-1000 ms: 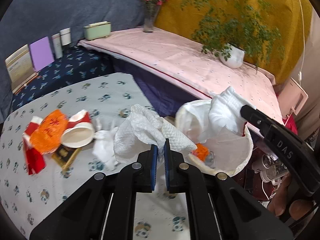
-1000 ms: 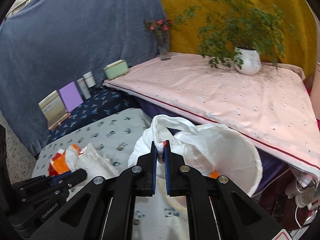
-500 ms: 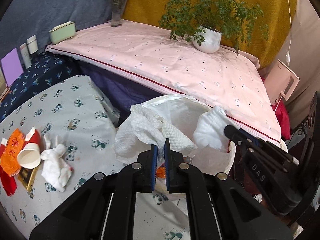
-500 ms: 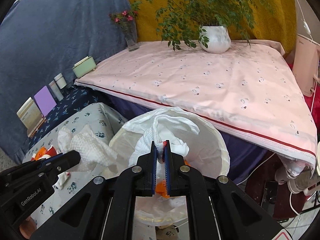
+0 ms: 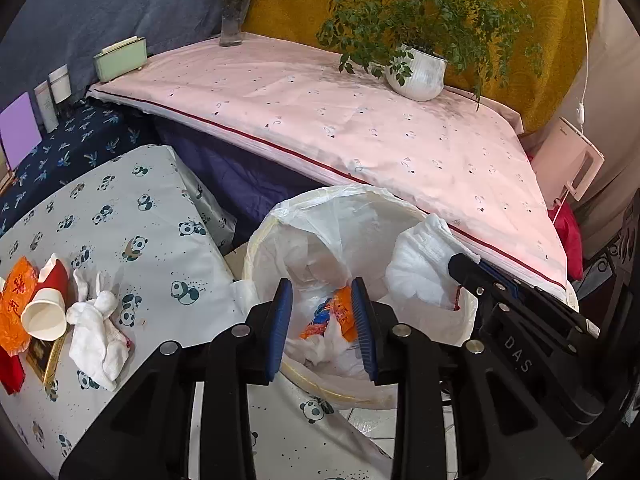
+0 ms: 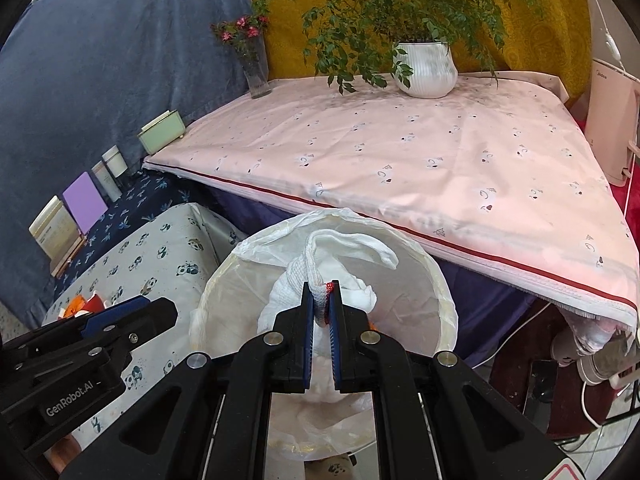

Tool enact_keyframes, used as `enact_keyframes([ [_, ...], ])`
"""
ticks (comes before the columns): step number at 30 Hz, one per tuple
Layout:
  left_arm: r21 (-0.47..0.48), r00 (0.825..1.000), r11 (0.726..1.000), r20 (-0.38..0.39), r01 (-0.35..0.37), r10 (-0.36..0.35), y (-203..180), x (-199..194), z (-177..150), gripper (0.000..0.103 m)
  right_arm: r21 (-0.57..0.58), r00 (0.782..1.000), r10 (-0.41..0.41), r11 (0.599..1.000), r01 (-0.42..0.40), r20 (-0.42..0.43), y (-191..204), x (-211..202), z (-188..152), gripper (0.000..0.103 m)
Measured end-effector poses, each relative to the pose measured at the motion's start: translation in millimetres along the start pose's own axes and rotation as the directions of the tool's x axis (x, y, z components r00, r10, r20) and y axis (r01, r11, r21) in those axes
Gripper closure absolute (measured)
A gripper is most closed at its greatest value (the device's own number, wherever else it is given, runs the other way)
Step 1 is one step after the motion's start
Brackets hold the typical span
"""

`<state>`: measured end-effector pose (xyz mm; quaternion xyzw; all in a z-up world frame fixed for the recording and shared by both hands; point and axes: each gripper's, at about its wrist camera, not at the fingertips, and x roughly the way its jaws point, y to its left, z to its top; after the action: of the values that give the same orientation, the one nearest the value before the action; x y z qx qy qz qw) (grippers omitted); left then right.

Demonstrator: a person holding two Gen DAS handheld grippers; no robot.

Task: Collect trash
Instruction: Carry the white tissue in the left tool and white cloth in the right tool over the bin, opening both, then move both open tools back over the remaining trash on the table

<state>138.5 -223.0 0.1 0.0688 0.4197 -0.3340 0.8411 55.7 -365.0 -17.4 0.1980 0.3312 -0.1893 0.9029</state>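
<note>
A white bin with a plastic liner [image 5: 280, 224] stands beside the panda-print table [image 5: 132, 216]; orange wrappers and crumpled tissue [image 5: 332, 316] lie inside it. My left gripper [image 5: 323, 322] is open and empty over the bin. My right gripper [image 6: 321, 316] is shut on a white crumpled tissue [image 6: 344, 248] and holds it over the bin [image 6: 440, 280]; it also shows in the left wrist view [image 5: 420, 264]. On the table lie a white tissue [image 5: 98, 328], a paper cup [image 5: 44, 316], an orange wrapper [image 5: 14, 300] and red packaging [image 5: 60, 276].
A pink-covered table [image 5: 360, 120] with a potted plant [image 5: 420, 72], flower vase [image 5: 232, 20] and green box [image 5: 120, 58] stands behind the bin. Small boxes and bottles [image 5: 48, 100] stand on the dark blue surface at the left. A pink appliance [image 5: 568, 160] is at the right.
My left gripper has opened and let its white tissue fall into the bin. Both grippers have moved right, over the bin; the right one still holds its tissue.
</note>
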Motion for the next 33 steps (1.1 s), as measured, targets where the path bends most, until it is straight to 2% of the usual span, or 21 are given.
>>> enact_keyframes([
  [7, -0.026, 1.0, 1.0, 0.0, -0.018, 0.018, 12, -2, -3, 0.073, -0.004, 1.0, 0.004, 1.0, -0.004, 0.004, 7, 2, 1, 0.09],
  [9, -0.04, 1.0, 0.999, 0.002, -0.025, 0.025, 17, -3, -3, 0.069, -0.009, 1.0, 0.002, 1.0, -0.002, 0.005, 10, 2, 2, 0.09],
  [12, -0.056, 0.999, 0.998, 0.009, -0.034, 0.035, 24, -7, -5, 0.061, -0.014, 1.0, 0.002, 1.0, -0.002, 0.013, 15, 0, 3, 0.084],
  [15, -0.07, 0.998, 0.996, 0.023, -0.051, 0.052, 33, -13, -7, 0.057, -0.016, 0.999, 0.005, 1.0, -0.005, 0.032, 21, -5, 5, 0.073],
  [19, -0.1, 0.997, 0.993, 0.032, -0.065, 0.069, 49, -22, -10, 0.057, -0.027, 0.999, 0.013, 1.0, -0.012, 0.042, 32, -9, 7, 0.07],
  [24, -0.146, 0.994, 0.985, 0.047, -0.089, 0.097, 74, -37, -16, 0.056, -0.057, 0.998, 0.04, 0.998, -0.037, 0.042, 56, -13, 5, 0.069],
  [28, -0.179, 0.991, 0.977, 0.057, -0.112, 0.124, 95, -49, -22, 0.056, -0.085, 0.997, 0.062, 0.995, -0.059, 0.037, 78, -15, 0, 0.062],
  [31, -0.211, 0.987, 0.969, 0.062, -0.132, 0.148, 113, -59, -28, 0.055, -0.104, 0.996, 0.083, 0.991, -0.08, 0.028, 95, -15, -3, 0.061],
  [33, -0.233, 0.984, 0.961, 0.066, -0.148, 0.167, 125, -66, -32, 0.051, -0.118, 0.995, 0.095, 0.989, -0.092, 0.023, 107, -15, -6, 0.06],
])
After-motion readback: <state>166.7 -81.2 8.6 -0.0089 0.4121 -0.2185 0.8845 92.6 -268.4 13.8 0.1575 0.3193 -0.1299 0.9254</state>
